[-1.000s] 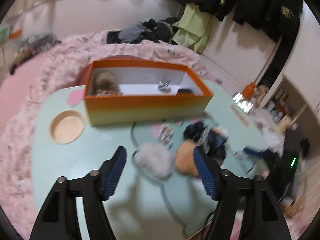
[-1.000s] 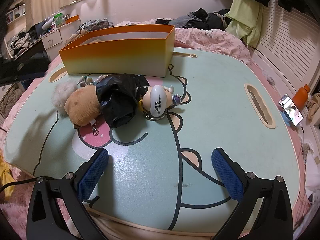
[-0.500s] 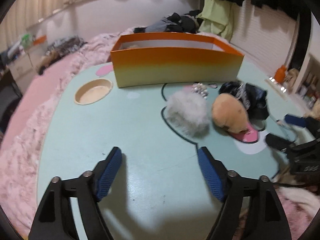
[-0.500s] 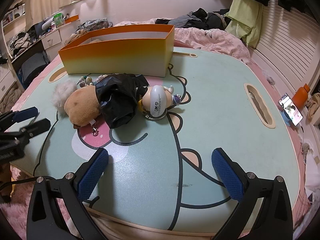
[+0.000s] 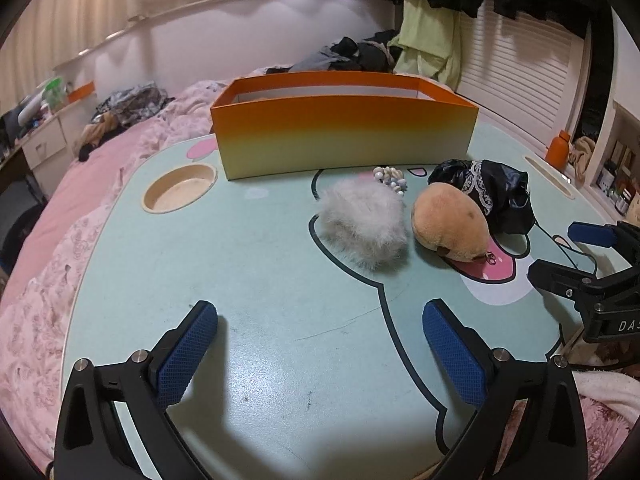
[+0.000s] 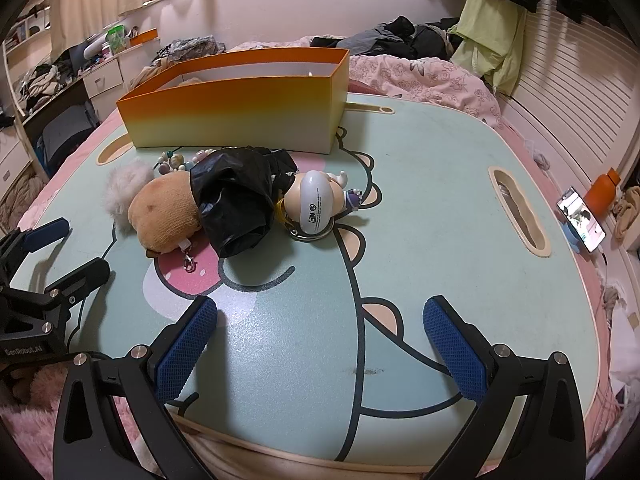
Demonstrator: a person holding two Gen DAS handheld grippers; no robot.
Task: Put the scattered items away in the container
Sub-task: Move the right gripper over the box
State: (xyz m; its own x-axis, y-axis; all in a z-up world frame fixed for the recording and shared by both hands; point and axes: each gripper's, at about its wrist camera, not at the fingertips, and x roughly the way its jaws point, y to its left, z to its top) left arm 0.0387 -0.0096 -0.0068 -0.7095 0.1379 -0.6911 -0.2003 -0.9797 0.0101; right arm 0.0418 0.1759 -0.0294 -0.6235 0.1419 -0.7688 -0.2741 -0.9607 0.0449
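Note:
An orange box (image 5: 344, 140) stands at the back of the mint cartoon table (image 5: 260, 260). In front of it lie a white fluffy pom (image 5: 362, 222), a tan plush (image 5: 450, 222), a black lace-trimmed bag (image 5: 496, 196) and a bead bracelet (image 5: 390, 178). A white figurine keychain (image 6: 316, 202) rests beside the bag (image 6: 240, 204). My left gripper (image 5: 320, 312) hovers low over bare table short of the pom, its jaws opening with nothing between them. My right gripper (image 6: 320, 306) is open and empty near the front edge.
A round cup recess (image 5: 180, 194) sits left of the box, and a long slot (image 6: 518, 212) lies on the table's right side. Pink bedding surrounds the table. A phone (image 6: 580, 220) and an orange bottle (image 6: 606, 194) stand off to the right.
My left gripper has come down from above the box to low over the table, its jaws widening, and has entered the right wrist view at the left. The right gripper stayed still.

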